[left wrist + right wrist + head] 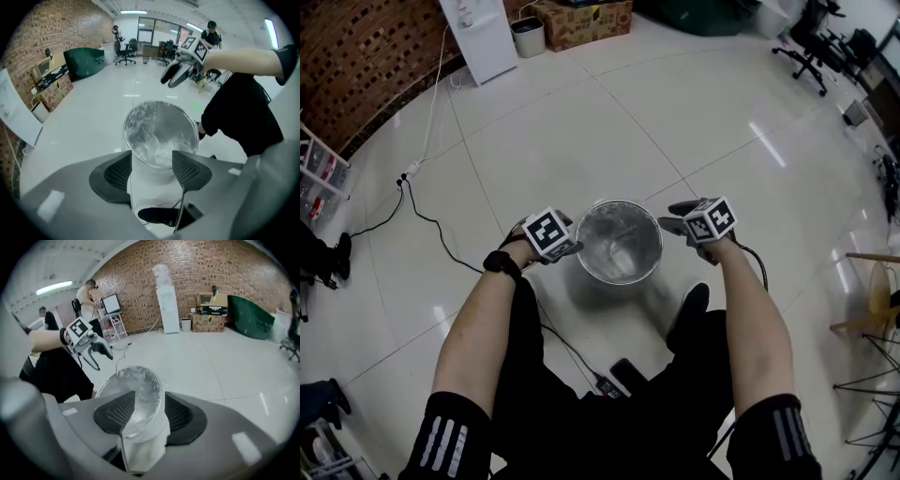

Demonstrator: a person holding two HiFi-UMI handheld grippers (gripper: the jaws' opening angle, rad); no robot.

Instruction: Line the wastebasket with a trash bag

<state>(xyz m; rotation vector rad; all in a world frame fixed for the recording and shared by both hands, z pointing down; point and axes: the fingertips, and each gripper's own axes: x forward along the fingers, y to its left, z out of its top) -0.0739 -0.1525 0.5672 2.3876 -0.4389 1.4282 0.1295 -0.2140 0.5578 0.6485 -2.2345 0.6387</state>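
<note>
A round white wastebasket point(619, 242) stands on the pale tiled floor in the head view, with a clear, crinkled trash bag point(617, 246) lining its inside. My left gripper point(570, 249) hangs at its left rim and my right gripper point(673, 223) at its upper right rim; both are open and hold nothing. In the left gripper view the wastebasket point(159, 133) shows below the spread jaws of the left gripper point(152, 161), and the right gripper point(174, 77) hovers beyond it. In the right gripper view the wastebasket point(133, 394) lies under the right gripper point(149, 411), with the left gripper point(99, 357) across from it.
A black cable point(431, 225) runs over the floor at the left, and a power strip point(617, 380) lies by the person's legs. A water dispenser point(478, 33), a small bin point(528, 36) and a cardboard box point(586, 21) stand at the far wall. Office chairs point(816, 47) are at the far right.
</note>
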